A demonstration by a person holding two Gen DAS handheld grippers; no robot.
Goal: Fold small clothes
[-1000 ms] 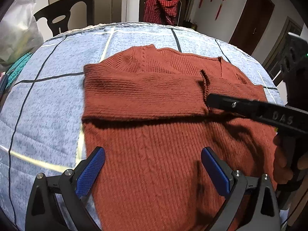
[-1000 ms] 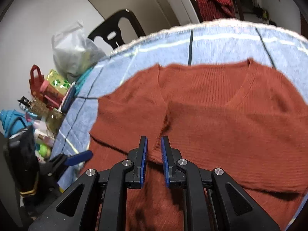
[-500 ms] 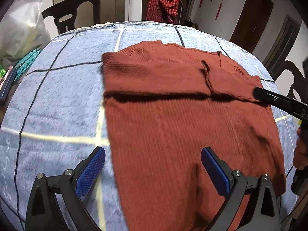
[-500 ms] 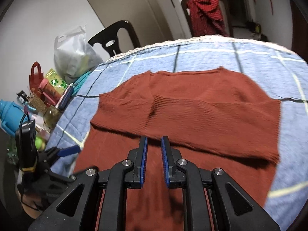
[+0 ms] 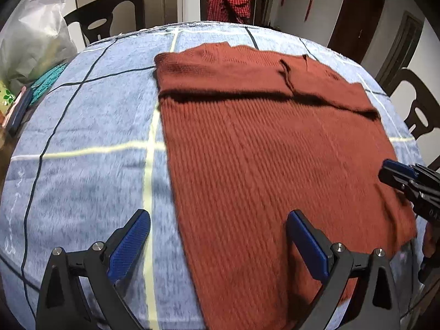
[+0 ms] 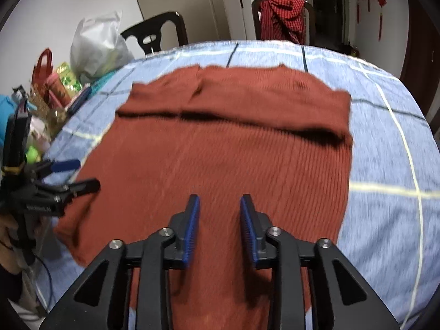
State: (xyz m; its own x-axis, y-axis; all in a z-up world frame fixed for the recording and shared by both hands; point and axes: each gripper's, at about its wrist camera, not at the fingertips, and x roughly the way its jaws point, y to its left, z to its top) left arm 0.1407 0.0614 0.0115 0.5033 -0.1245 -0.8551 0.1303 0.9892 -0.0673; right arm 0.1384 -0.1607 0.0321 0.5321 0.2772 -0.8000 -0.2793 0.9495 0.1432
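A rust-red knit sweater (image 5: 269, 148) lies flat on the blue checked tablecloth (image 5: 90, 143), both sleeves folded across its chest. It also shows in the right wrist view (image 6: 228, 143). My left gripper (image 5: 217, 244) is wide open and empty above the sweater's lower left edge. My right gripper (image 6: 220, 220) is partly open and empty above the sweater's lower middle. The right gripper shows at the right edge of the left wrist view (image 5: 396, 176). The left gripper shows at the left of the right wrist view (image 6: 74, 176).
Dark chairs (image 5: 107, 19) stand behind the table, one with a red checked cloth (image 5: 229, 0) draped on it. A white plastic bag (image 6: 96, 46) and assorted bottles and packages (image 6: 52, 88) crowd the left end of the table. Another chair (image 5: 418, 104) stands at right.
Both grippers have pulled back toward the sweater's hem. The right gripper, shut before, has let go of the folded sleeve and opened partway. The left gripper stays wide open.
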